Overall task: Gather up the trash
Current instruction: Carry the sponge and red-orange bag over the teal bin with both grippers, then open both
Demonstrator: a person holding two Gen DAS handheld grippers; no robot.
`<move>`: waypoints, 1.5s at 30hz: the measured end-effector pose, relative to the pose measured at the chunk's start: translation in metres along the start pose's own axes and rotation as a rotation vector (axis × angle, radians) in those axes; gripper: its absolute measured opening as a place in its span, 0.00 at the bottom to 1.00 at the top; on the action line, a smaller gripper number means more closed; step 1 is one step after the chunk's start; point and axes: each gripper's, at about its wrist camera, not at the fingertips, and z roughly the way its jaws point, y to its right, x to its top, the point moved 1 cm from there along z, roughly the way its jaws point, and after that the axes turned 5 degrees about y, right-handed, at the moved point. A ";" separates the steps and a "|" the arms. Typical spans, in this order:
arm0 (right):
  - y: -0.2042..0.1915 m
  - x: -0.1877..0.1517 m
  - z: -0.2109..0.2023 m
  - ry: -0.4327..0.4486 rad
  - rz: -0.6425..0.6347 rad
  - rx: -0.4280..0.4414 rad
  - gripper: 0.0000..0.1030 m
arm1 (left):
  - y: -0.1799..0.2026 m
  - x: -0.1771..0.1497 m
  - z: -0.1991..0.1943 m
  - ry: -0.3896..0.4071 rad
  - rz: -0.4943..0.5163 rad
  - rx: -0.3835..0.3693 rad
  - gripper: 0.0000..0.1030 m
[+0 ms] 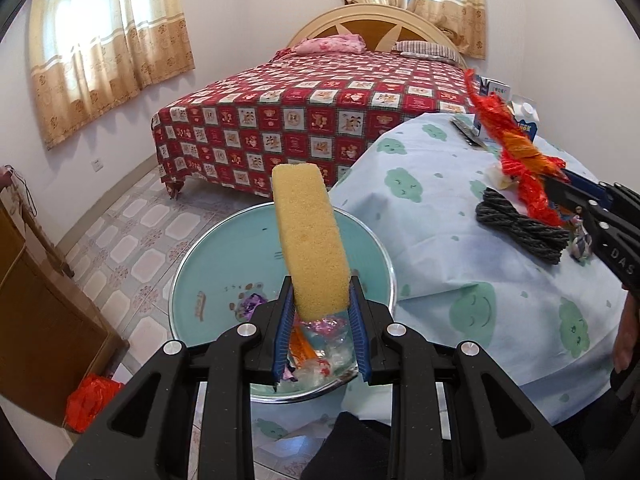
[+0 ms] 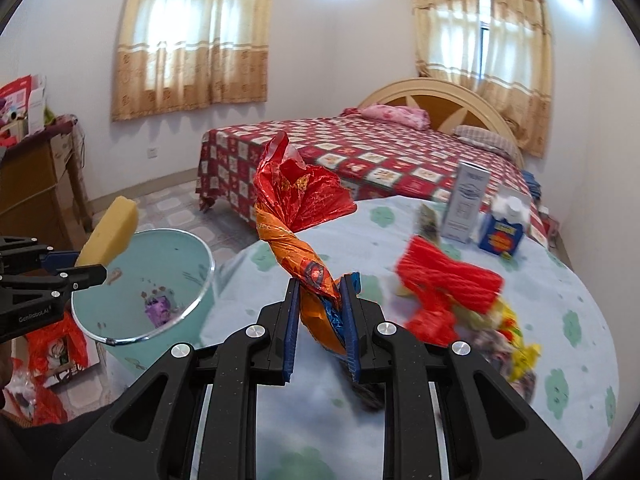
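My left gripper [image 1: 322,312] is shut on a yellow sponge [image 1: 310,240] and holds it upright over the teal bin [image 1: 224,264], which has wrappers at its bottom. The sponge [image 2: 108,230] and bin [image 2: 176,248] also show at the left of the right wrist view. My right gripper [image 2: 322,308] is shut on a twisted red and orange plastic wrapper [image 2: 296,216] and holds it above the table. In the left wrist view that wrapper [image 1: 516,148] shows at the right, over the table.
The round table [image 1: 460,280] has a cloud-print cloth. On it lie a grey yarn bundle [image 1: 520,224], a red plastic piece [image 2: 452,280], yellow scraps [image 2: 516,344], a grey box [image 2: 468,204] and a blue carton [image 2: 502,236]. A bed [image 1: 304,100] stands behind.
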 end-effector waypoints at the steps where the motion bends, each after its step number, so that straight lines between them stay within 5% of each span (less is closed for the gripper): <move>1: -0.003 0.001 0.002 -0.001 -0.005 0.003 0.20 | -0.003 0.000 0.000 0.001 -0.006 0.003 0.26; 26: -0.073 0.021 0.049 -0.043 -0.116 0.105 0.20 | -0.061 -0.006 0.003 0.000 -0.075 0.063 0.26; 45: -0.093 0.022 0.055 -0.055 -0.159 0.133 0.20 | -0.069 -0.009 0.009 -0.018 -0.090 0.064 0.26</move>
